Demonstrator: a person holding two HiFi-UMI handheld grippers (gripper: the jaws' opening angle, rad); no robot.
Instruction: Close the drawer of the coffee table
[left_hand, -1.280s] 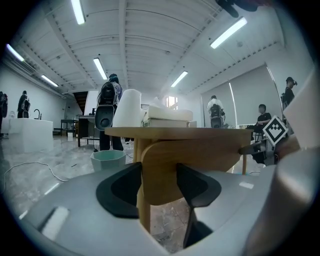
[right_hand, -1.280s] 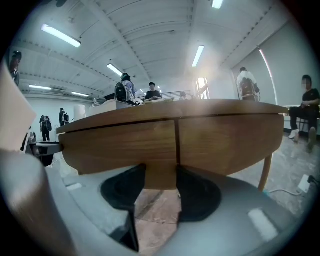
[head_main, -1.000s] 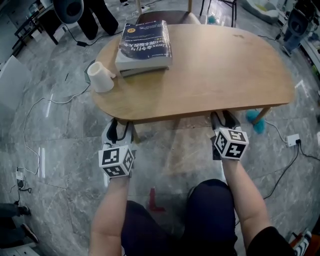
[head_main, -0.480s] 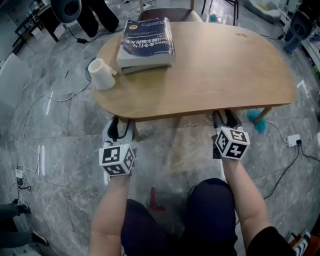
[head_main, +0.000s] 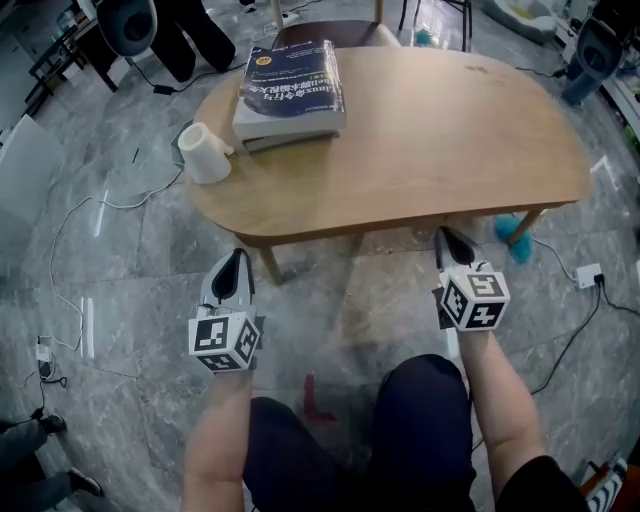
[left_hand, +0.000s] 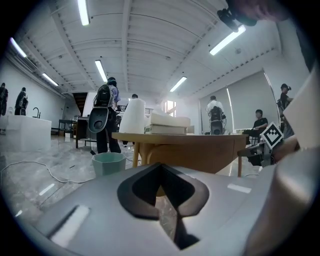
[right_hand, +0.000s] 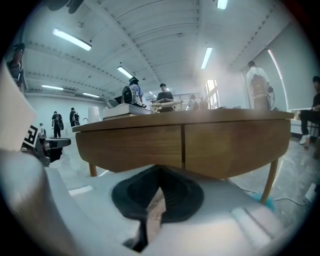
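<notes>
1. Left claw clenched, empty, clear of the bench edge.
2. Right claw clenched, empty, tips near the bench edge.
3. Drawer front flush under benchtop.
4. Stacked books and white cup on bench.

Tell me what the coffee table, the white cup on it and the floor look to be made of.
Coffee table: wood or wood veneer, light brown and matte; grain streaks show on top.
White cup: plain matte white, ceramic or plastic; the look leaves it open.
Floor: grey polished stone or stone-look tile; pale veins and light reflections.
</notes>
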